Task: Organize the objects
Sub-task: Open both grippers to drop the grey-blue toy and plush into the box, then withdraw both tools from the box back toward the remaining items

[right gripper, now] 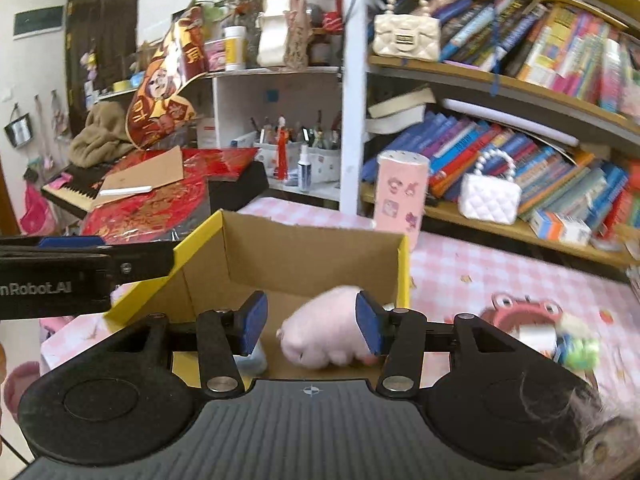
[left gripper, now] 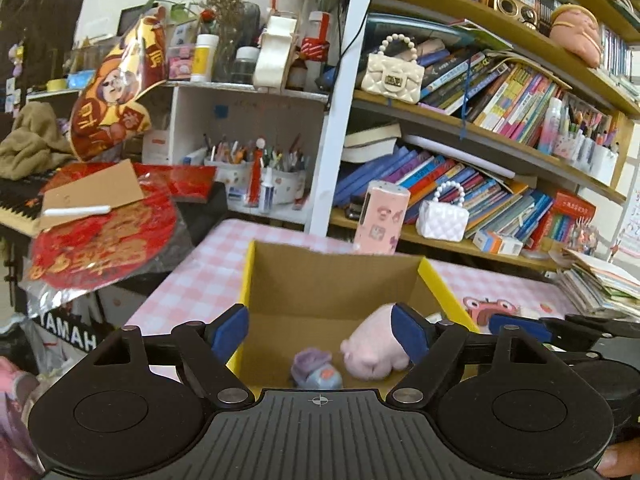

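An open cardboard box with yellow outer sides stands on the pink checked table; it also shows in the right wrist view. Inside lie a pink plush toy and a small purple-blue plush. The pink plush also shows in the right wrist view. My left gripper is open and empty, above the box's near edge. My right gripper is open and empty over the box, its right finger close to the pink plush. A small green and blue toy lies blurred on the table to the right.
Bookshelves full of books stand behind the table, with a white bag and a pink cylinder near the box. A keyboard with red paper decorations sits at left. A frog print marks the tablecloth right of the box.
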The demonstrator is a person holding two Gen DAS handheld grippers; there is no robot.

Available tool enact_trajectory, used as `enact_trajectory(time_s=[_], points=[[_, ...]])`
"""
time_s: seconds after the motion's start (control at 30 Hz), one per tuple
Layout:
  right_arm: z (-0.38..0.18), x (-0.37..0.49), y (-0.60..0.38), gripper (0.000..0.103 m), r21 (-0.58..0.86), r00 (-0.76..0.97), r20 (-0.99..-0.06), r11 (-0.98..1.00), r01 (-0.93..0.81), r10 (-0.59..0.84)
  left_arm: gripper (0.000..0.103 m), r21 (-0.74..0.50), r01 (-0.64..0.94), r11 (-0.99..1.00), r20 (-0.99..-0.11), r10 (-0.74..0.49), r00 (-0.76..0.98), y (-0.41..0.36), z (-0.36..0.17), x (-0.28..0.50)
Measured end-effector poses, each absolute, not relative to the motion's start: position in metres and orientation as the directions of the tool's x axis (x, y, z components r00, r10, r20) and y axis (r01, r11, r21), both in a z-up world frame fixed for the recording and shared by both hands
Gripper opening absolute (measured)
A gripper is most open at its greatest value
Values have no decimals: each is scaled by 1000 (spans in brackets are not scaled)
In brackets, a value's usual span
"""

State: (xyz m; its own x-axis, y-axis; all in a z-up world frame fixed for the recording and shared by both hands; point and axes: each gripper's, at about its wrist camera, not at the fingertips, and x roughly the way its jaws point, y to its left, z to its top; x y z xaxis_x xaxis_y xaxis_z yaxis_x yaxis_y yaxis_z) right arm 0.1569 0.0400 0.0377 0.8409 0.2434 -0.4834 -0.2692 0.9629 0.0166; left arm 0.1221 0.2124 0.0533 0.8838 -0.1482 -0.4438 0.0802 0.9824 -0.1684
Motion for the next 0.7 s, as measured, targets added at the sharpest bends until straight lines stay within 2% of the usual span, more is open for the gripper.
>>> enact_trajectory(time_s=[0.3,0.43,0.7], points=[[12,96,43,46,44,821,-552,988,-146,146,83,-149,54,987,-524,-125,843,218,27,75],[1,71,41,51,46,808,-580,995,-94,103,85,-149,56,987,-555,-130,821,217,16,57],[-13,30,36,54,36,792,-610,999,-15,34,85,-142,86,986,-585,-154,796,211,2,26]])
